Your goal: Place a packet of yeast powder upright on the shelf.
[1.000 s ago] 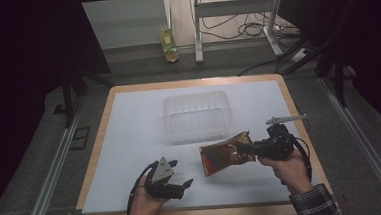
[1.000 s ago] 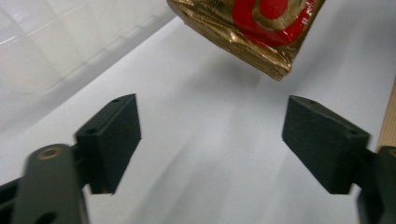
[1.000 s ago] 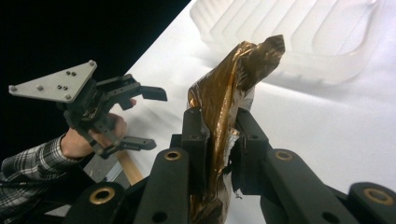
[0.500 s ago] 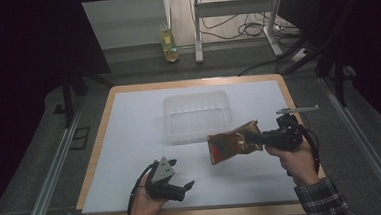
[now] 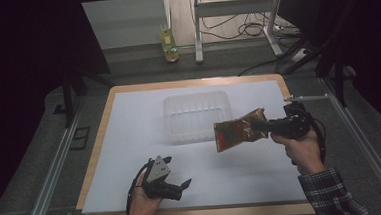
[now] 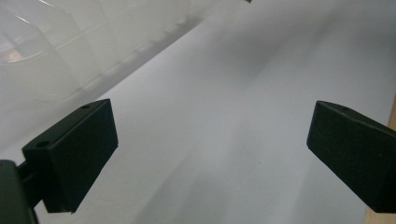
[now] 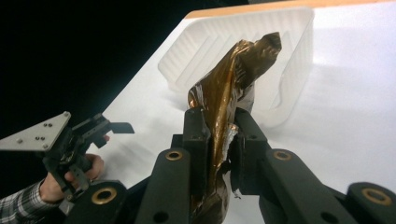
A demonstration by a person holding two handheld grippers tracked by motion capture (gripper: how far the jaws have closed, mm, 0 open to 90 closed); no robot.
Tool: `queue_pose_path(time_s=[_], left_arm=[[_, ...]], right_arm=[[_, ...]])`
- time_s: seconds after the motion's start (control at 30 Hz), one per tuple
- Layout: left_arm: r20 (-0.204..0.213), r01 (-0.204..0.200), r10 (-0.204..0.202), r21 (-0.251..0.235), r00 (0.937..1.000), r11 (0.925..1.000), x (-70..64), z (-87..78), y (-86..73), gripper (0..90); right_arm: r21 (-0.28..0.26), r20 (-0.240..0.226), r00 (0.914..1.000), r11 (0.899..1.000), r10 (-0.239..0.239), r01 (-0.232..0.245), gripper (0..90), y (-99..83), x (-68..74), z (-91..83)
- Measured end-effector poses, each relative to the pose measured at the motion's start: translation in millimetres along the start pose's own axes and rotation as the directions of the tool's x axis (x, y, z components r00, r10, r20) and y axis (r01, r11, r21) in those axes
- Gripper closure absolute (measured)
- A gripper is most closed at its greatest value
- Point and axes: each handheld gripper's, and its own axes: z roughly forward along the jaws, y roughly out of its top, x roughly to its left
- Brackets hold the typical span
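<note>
A crinkled gold-brown foil packet [image 5: 240, 129] hangs in the air over the right part of the white sheet, just right of a clear plastic tray [image 5: 196, 114]. My right gripper [image 5: 264, 126] is shut on the packet's right end; in the right gripper view the foil [image 7: 233, 84] rises between the two black jaws, with the tray [image 7: 243, 42] behind it. My left gripper [image 5: 185, 184] rests low near the front edge of the table, open, nothing between its fingers [image 6: 74, 154]. The tray's corner [image 6: 51, 51] lies ahead of it.
The white sheet [image 5: 140, 140] covers a wooden board [image 5: 93, 153]. A yellow-green bottle [image 5: 168, 41] stands on the floor beyond the table, by a metal stand with cables. Metal rails run along both table sides.
My right gripper has lifted the foil packet and carried it up and away from the front edge, closer to the tray. The left gripper has stayed put.
</note>
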Motion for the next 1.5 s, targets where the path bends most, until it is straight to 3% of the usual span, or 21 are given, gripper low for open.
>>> queue_pose_path(time_s=[0.33,0.87,1.3,1.5], left_arm=[[-0.012,-0.028,0.029,0.044,0.9995,0.9986,-1.4,2.6,-1.4,0.2],[-0.015,-0.038,0.039,0.052,0.9991,0.9979,-0.7,2.1,-1.8,0.4],[-0.008,-0.046,0.046,0.06,0.9989,0.9971,-1.0,2.3,-1.9,0.7],[-0.006,-0.047,0.047,0.064,0.9989,0.9968,-0.5,2.1,-2.1,0.9]], right_arm=[[-0.026,0.05,0.9988,1.0,0.002,0.0,78.2,20.7,-4.7,-3.7],[-0.039,0.143,0.9897,0.999,-0.001,0.007,78.3,59.8,-13.4,5.4],[-0.005,0.212,0.9771,1.0,-0.015,0.017,78.3,81.4,-22.2,33.0],[0.025,0.247,0.9681,0.999,-0.044,0.039,78.2,87.5,-21.1,50.0]])
